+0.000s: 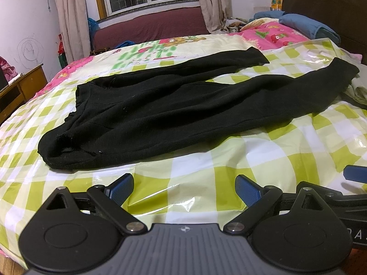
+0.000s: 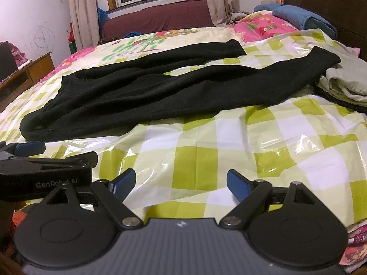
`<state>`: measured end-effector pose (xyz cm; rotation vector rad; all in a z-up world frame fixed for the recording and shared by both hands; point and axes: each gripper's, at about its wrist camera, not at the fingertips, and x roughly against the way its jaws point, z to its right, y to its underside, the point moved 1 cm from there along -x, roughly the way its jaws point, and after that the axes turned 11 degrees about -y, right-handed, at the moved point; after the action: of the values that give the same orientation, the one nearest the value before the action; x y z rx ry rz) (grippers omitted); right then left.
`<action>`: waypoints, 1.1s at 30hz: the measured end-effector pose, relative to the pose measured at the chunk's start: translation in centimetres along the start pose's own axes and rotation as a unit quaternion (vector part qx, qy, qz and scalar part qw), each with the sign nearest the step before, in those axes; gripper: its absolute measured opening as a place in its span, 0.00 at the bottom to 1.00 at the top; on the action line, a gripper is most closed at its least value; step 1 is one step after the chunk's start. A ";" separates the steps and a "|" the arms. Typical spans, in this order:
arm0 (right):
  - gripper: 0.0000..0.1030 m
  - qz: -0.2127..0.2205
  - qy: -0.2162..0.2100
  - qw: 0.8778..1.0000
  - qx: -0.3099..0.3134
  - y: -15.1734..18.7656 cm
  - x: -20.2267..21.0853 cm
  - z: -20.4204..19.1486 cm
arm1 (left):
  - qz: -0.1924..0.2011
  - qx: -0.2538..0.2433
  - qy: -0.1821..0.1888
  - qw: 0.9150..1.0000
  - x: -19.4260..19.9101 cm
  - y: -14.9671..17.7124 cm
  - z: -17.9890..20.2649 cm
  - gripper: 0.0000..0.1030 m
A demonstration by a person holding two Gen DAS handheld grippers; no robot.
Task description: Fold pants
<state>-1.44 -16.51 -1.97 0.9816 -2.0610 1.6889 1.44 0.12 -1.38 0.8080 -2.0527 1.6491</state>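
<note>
Black pants (image 1: 174, 105) lie spread flat on the bed, waistband at the near left, both legs running to the far right and slightly apart. They also show in the right wrist view (image 2: 160, 91). My left gripper (image 1: 184, 186) is open and empty, low over the bed's near edge, short of the waistband. My right gripper (image 2: 181, 183) is open and empty, beside the left one, short of the nearer leg. The left gripper's body (image 2: 45, 171) shows at the left of the right wrist view.
A green-and-white checked plastic sheet (image 1: 229, 160) covers the bed. Folded grey and dark clothes (image 2: 344, 84) lie at the right by the leg cuffs. A blue pillow (image 1: 307, 25) and dark headboard (image 1: 325, 6) are far right. A wooden desk (image 1: 20, 87) stands left.
</note>
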 end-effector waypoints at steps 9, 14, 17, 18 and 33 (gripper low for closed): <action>0.84 0.003 -0.004 1.000 0.013 -0.6 -0.2 -0.6 | -0.004 0.019 0.004 1.000 -0.2 -0.4 -0.9 1.00; 0.84 -0.005 -0.022 0.999 0.050 -2.2 -1.8 -2.2 | -0.005 0.076 0.018 0.997 -1.0 -1.2 -4.4 1.00; 0.84 -0.012 -0.046 0.994 0.094 -3.1 -3.7 -4.3 | 0.023 0.064 -0.035 0.997 -1.6 -1.5 -6.3 1.00; 0.84 -0.015 -0.056 0.992 0.111 -3.4 -4.4 -5.1 | 0.030 0.060 -0.053 0.996 -1.9 -1.6 -7.1 1.00; 0.69 -0.068 -0.176 0.934 0.304 -5.1 -17.1 -16.8 | -0.023 0.122 -0.147 0.981 -11.8 -1.1 -19.4 1.00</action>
<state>11.17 4.37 -4.31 1.6781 -1.6045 2.2627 10.00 21.11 -3.34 1.2384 -2.0204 1.8754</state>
